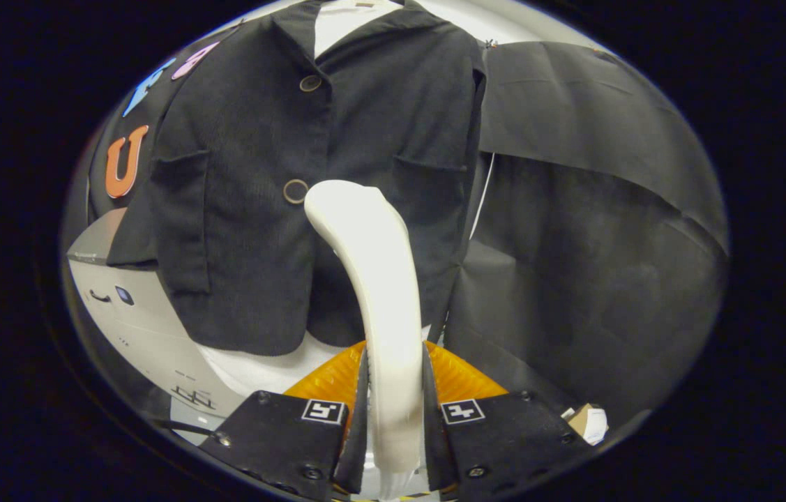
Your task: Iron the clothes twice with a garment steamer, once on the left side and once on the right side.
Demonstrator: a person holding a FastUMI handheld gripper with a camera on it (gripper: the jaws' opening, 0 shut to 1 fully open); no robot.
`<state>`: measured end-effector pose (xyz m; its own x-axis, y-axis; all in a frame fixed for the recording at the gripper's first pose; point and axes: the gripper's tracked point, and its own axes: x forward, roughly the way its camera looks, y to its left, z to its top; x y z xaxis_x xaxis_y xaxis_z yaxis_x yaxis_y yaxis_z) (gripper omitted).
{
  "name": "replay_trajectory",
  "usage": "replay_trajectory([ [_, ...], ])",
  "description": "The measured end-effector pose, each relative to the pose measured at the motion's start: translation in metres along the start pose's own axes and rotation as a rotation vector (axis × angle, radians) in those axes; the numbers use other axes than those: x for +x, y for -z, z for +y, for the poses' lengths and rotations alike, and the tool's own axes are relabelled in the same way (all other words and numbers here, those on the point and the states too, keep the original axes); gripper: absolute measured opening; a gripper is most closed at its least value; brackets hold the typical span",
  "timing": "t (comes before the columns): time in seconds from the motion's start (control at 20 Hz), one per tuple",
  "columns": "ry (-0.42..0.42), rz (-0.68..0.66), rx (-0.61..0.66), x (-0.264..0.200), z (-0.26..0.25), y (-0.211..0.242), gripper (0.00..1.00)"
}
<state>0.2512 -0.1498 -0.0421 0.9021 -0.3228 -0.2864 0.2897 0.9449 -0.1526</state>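
Holding: my tool [393, 401] pinches the steamer [379, 279] handle.
Aim: head near the jacket [239, 209] front, by the lower button [295, 191].
Doing it well: I'd stroke slowly along one side, keeping the head against the cloth.

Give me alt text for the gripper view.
The gripper is shut on a white garment steamer, its head against a dark buttoned jacket hanging just ahead. Black cloth hangs beside the jacket.

White steamer [382, 279], black jacket [253, 209]
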Motion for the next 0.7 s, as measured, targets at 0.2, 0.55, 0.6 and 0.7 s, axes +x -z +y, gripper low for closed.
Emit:
replay_trajectory([
  [0.2, 0.003, 0.038, -0.007, 0.003, 0.003, 0.024, 0.37],
  [0.55, -0.002, 0.080, -0.006, 0.008, 0.006, 0.042, 0.37],
  [0.6, -0.003, 0.082, -0.002, 0.008, 0.007, 0.042, 0.37],
  [0.7, -0.005, 0.084, 0.003, 0.007, 0.007, 0.041, 0.37],
])
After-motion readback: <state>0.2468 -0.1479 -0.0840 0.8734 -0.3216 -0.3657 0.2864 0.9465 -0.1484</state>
